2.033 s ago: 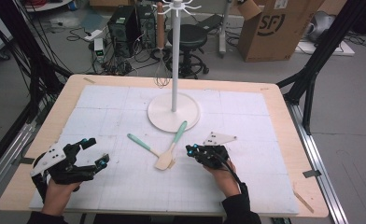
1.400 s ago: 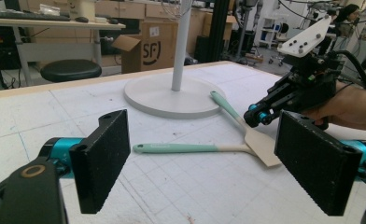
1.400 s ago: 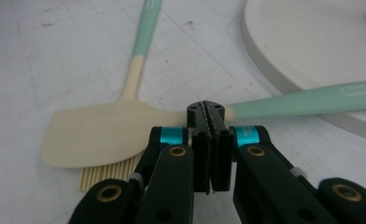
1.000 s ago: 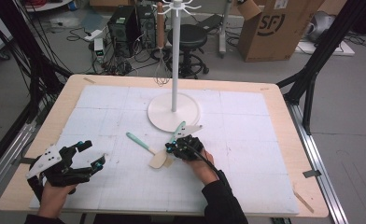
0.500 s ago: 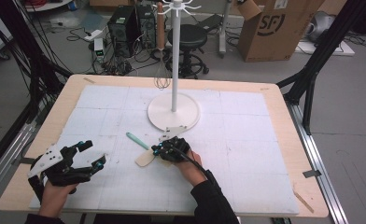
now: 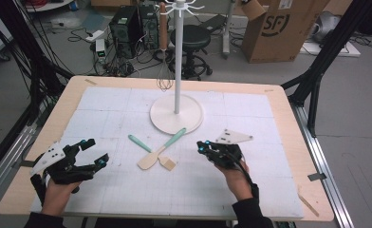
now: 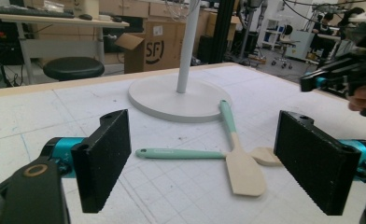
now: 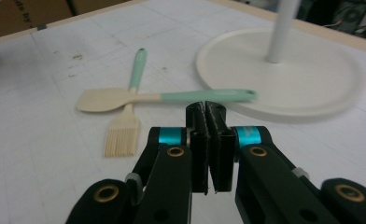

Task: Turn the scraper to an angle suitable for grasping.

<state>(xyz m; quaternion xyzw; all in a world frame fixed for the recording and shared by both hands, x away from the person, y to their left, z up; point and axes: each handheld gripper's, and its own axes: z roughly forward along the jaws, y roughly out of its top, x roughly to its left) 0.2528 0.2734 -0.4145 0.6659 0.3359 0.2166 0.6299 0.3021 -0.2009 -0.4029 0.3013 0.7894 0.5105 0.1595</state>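
Observation:
A spatula [image 6: 161, 151] with a teal handle and pale blade lies crossed over a teal-handled brush [image 6: 151, 152] on the white mat, in front of the white stand's round base [image 6: 176, 114]. The right gripper view shows the spatula [image 8: 172, 97], the brush [image 8: 125, 126] and the base [image 8: 284, 79] just ahead. My right gripper [image 6: 202, 146] hovers to the right of the utensils, jaws shut with nothing between them [image 8: 208, 109]. My left gripper [image 6: 96, 152] rests at the front left, wide open and empty [image 7: 207, 154], facing the spatula [image 7: 239, 163] and brush [image 7: 181, 153].
A whisk [image 6: 163, 81] hangs from the stand's pole [image 6: 177, 57] at the back. The wooden table edge [image 6: 288, 123] frames the mat. Beyond the table stand a stool [image 6: 191, 38], a cardboard box [image 6: 279, 28] and computer gear on the floor.
My right gripper went left to the utensils, then drew back to the right. The spatula's blade has shifted left and now crosses the brush. The left gripper has stayed put.

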